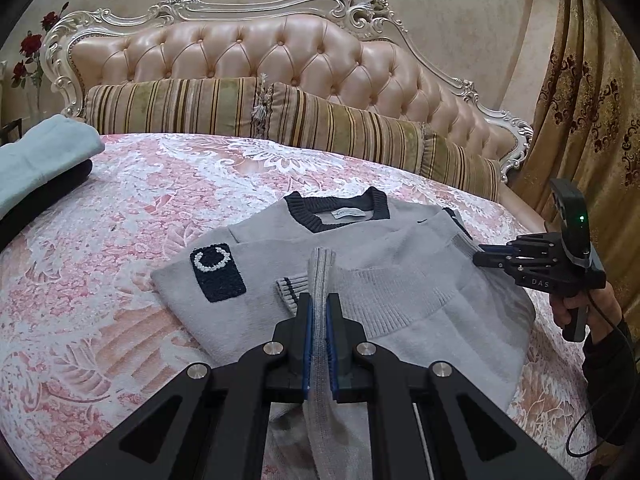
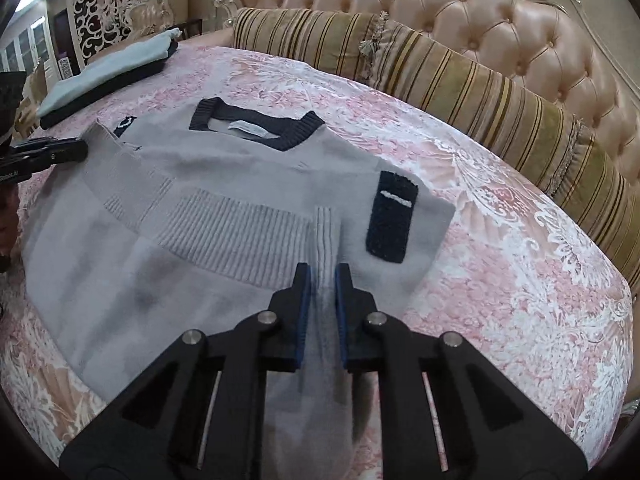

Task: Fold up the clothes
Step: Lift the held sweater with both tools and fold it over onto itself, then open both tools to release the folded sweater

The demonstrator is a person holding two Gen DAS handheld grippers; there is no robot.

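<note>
— Left wrist view first: what surrounds the grey knitted sweater with a dark navy collar [image 1: 384, 280]?

— It lies partly folded on the pink floral bedspread [image 1: 140, 208], near the middle of the bed. A stack of folded clothes, pale blue over dark [image 1: 44, 168], sits well apart at the far left edge. Long striped gold bolster cushions [image 1: 248, 108] line the tufted pink headboard [image 1: 248, 52] behind.

— And the tongs?

— The left tongs [image 1: 319, 312] are nearly closed, pinching a ribbed strip of the sweater's hem. The right tongs [image 2: 323, 280] are clamped on another ribbed fold, beside the navy patch [image 2: 390, 216].

— Room to move?

— Bare bedspread runs between collar and cushions, and out to the right of the sweater. Gold patterned curtains [image 1: 588, 100] hang close beyond the bed's right edge.
</note>
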